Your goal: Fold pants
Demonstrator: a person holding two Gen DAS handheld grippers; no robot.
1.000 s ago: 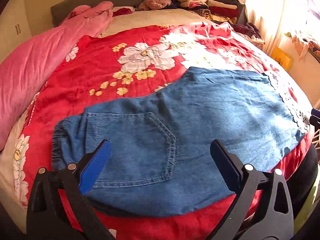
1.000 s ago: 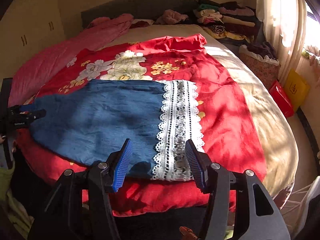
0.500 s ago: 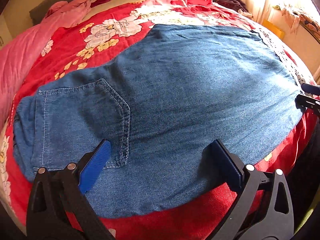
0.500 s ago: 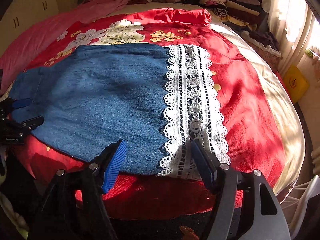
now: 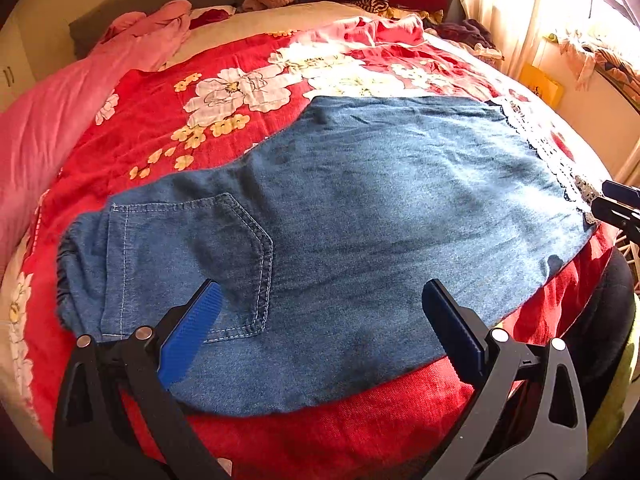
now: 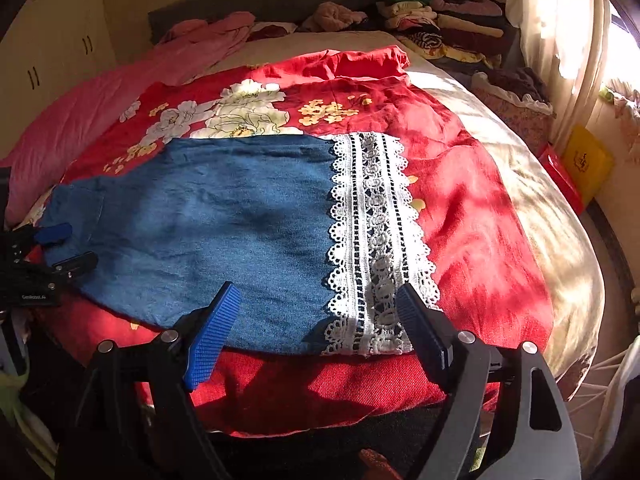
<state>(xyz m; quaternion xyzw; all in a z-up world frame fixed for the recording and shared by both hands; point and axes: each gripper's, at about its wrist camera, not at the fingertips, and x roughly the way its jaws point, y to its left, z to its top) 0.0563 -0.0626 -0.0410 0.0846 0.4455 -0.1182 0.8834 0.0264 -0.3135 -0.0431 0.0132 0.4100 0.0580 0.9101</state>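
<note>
Blue denim pants point(image 5: 360, 216) lie flat on the red floral bedspread point(image 5: 168, 120), folded lengthwise, waist and back pocket point(image 5: 192, 256) at the left, white lace cuff point(image 6: 372, 232) at the right. In the right wrist view the pants point(image 6: 224, 216) run left to right. My left gripper point(image 5: 320, 300) is open and empty, just above the near edge by the pocket. My right gripper point(image 6: 318, 300) is open and empty above the near edge by the lace. Each gripper shows at the edge of the other's view: the right one point(image 5: 616, 204), the left one point(image 6: 60, 248).
A pink quilt point(image 5: 60, 120) lies along the bed's left side. Folded clothes point(image 6: 440, 20) are stacked at the head of the bed. A curtain and window point(image 6: 560, 40) are at the right. A yellow box point(image 6: 586, 160) stands on the floor to the right of the bed.
Both grippers dipped close to the pants half a second ago and have since pulled back up a little. Both stayed open. The pants have not moved.
</note>
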